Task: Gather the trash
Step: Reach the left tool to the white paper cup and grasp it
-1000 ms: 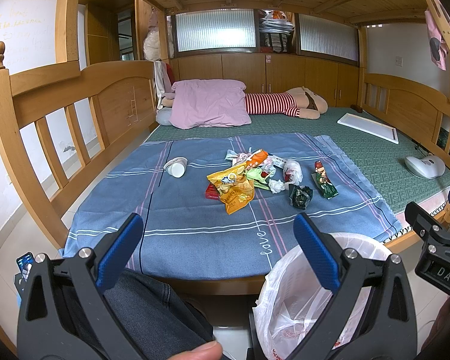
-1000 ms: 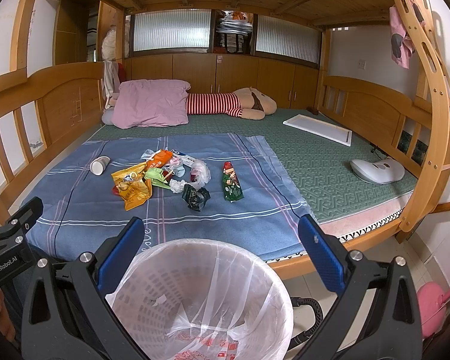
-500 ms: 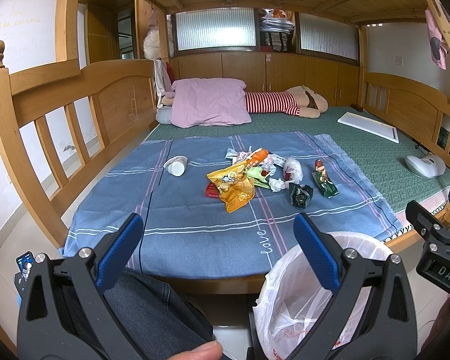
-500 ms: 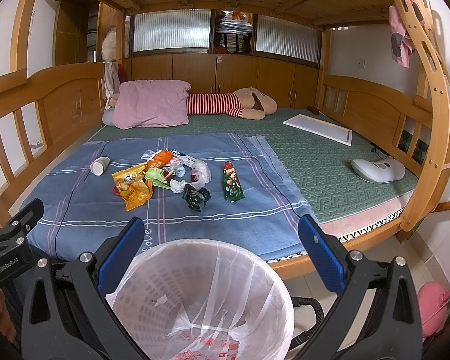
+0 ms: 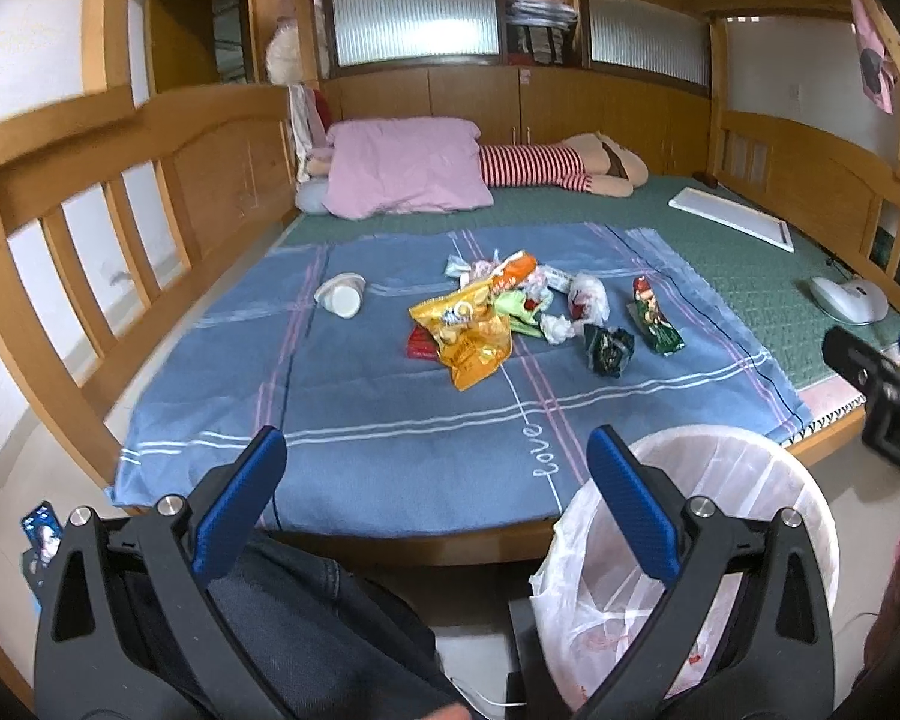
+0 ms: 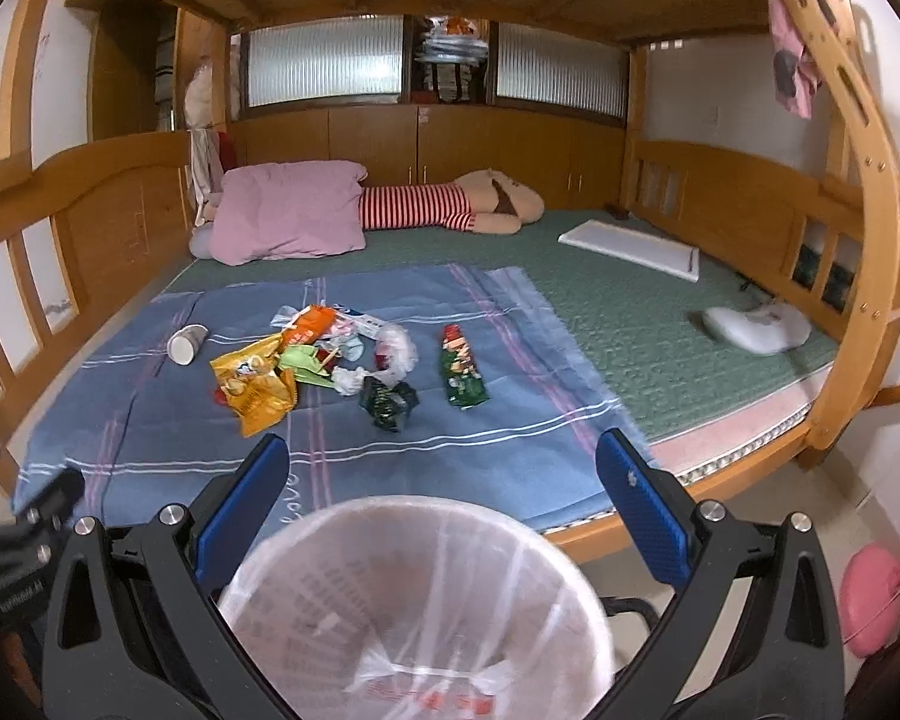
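Snack wrappers lie in a heap on the blue blanket (image 5: 360, 420): a yellow chip bag (image 5: 468, 339) (image 6: 255, 384), a dark crumpled wrapper (image 5: 609, 348) (image 6: 387, 399), a green-red packet (image 5: 654, 315) (image 6: 462, 369) and a paper cup (image 5: 342, 297) (image 6: 186, 343) off to the left. A white bin with a plastic liner (image 5: 708, 540) (image 6: 420, 606) stands on the floor before the bed. My left gripper (image 5: 435, 456) is open over the bed's near edge. My right gripper (image 6: 441, 468) is open above the bin. Both are empty.
Wooden bed rails (image 5: 90, 192) flank the bed and a curved ladder post (image 6: 870, 276) rises at right. A pink pillow (image 5: 405, 171), a striped plush toy (image 6: 450, 210), a white board (image 6: 630, 246) and a white device (image 6: 756, 327) lie on the green mat. A person's leg (image 5: 306, 612) is below.
Both grippers have moved forward and risen slightly, closer to the bed; the trash looks nearer. Their jaws stay open.
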The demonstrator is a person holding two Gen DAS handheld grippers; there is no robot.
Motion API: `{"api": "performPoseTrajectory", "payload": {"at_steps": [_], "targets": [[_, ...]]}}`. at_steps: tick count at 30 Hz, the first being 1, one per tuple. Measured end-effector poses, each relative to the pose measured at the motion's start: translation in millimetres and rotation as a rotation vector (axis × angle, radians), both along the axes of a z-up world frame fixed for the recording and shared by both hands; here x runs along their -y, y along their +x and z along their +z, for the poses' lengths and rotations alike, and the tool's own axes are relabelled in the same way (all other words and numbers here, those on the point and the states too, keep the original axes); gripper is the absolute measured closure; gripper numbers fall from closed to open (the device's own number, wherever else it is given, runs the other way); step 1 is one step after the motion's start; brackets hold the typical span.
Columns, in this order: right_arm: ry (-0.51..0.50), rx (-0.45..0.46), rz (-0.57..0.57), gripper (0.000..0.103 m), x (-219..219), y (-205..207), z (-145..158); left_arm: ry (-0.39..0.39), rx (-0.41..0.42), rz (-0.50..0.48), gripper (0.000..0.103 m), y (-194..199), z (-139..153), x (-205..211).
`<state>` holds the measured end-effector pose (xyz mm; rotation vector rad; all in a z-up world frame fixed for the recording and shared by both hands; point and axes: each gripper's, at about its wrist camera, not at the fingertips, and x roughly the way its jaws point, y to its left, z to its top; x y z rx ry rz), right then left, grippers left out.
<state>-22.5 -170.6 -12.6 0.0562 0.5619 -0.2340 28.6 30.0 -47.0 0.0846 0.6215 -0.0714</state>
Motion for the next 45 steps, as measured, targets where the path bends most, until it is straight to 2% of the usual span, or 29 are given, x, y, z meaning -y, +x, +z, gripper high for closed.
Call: {"api": "performPoseTrajectory", "payload": {"at_steps": [3, 5, 7, 8, 11, 14, 17, 18, 19, 23, 25, 26, 28, 30, 31, 33, 35, 38, 39, 40, 41, 43, 45], "targets": [[0.042, -0.015, 0.007, 0.003, -1.9, 16.7, 0.1, -0.037, -0.009, -0.004, 0.004, 10.0, -3.7, -17.7], [0.063, -0.016, 0.017, 0.003, -8.3, 28.4, 1.0, -0.065, -0.006, -0.006, 0.010, 19.4, -5.7, -33.3], [0.062, -0.006, 0.045, 0.003, -15.9, 40.2, 1.3, -0.065, -0.007, 0.008, 0.023, 34.2, -7.4, -49.1], [0.049, -0.015, 0.055, 0.003, -22.1, 48.5, 0.9, -0.056, -0.003, 0.024, 0.025, 46.2, -8.6, -60.2], [-0.004, -0.072, 0.057, 0.003, -41.9, 74.1, 0.0, -0.041, -0.005, 0.104, 0.030, 91.8, -9.0, -99.3], [0.029, -0.092, 0.074, 0.003, -57.2, 92.8, 2.3, -0.082, -0.056, 0.192, 0.031, 168.5, -12.5, -160.2], [0.041, -0.136, 0.045, 0.003, -67.0, 110.8, -5.2, -0.133, -0.111, 0.226, 0.024, 233.5, -26.5, -207.2], [0.047, -0.151, 0.041, 0.003, -69.7, 116.3, -8.4, -0.175, -0.150, 0.237, 0.015, 262.3, -38.5, -225.9], [0.059, -0.172, 0.039, 0.003, -72.3, 123.9, -12.5, -0.216, -0.183, 0.247, 0.011, 280.7, -48.3, -238.9], [0.106, -0.247, 0.025, 0.003, -93.2, 171.3, -35.5, -0.419, -0.349, 0.244, 0.010, 346.0, -94.9, -268.8], [0.142, -0.286, 0.001, 0.003, -107.8, 189.1, -44.9, -0.461, -0.401, 0.190, 0.005, 373.6, -108.5, -265.5], [0.197, -0.308, 0.004, 0.003, -116.5, 195.9, -50.6, -0.496, -0.427, 0.164, 0.005, 393.7, -116.6, -263.2], [0.251, -0.341, 0.048, 0.003, -137.0, 203.4, -60.5, -0.567, -0.456, 0.177, 0.004, 420.0, -130.2, -259.3], [0.181, -0.372, 0.060, 0.003, -153.5, 202.6, -68.2, -0.677, -0.506, 0.168, 0.004, 452.8, -151.4, -255.5], [0.126, -0.379, 0.054, 0.003, -159.1, 200.1, -71.0, -0.688, -0.539, 0.159, 0.004, 465.4, -159.5, -247.7], [0.034, -0.382, 0.027, 0.003, -158.7, 190.3, -71.8, -0.669, -0.596, 0.151, 0.004, 492.7, -174.3, -232.1], [-0.012, -0.375, -0.018, 0.003, -149.6, 185.4, -70.0, -0.663, -0.596, 0.127, 0.004, 507.0, -183.2, -218.3], [-0.004, -0.357, -0.084, 0.003, -129.7, 182.8, -70.5, -0.546, -0.612, 0.083, 0.006, 520.4, -202.6, -192.3], [0.019, -0.364, -0.097, 0.003, -125.0, 181.6, -73.7, -0.514, -0.576, 0.086, 0.017, 520.6, -201.7, -188.2], [0.036, -0.373, -0.100, 0.003, -123.4, 181.5, -75.8, -0.498, -0.553, 0.087, 0.033, 520.2, -200.5, -185.7], [0.061, -0.382, -0.096, 0.003, -119.8, 178.9, -79.6, -0.519, -0.566, 0.060, 0.039, 520.4, -201.4, -181.0], [0.052, -0.384, -0.089, 0.003, -119.5, 173.7, -81.0, -0.538, -0.566, 0.054, 0.041, 515.9, -197.6, -177.9], [0.036, -0.381, -0.084, 0.003, -119.2, 165.1, -79.6, -0.493, -0.507, 0.077, 0.041, 506.9, -186.7, -178.7]]}}
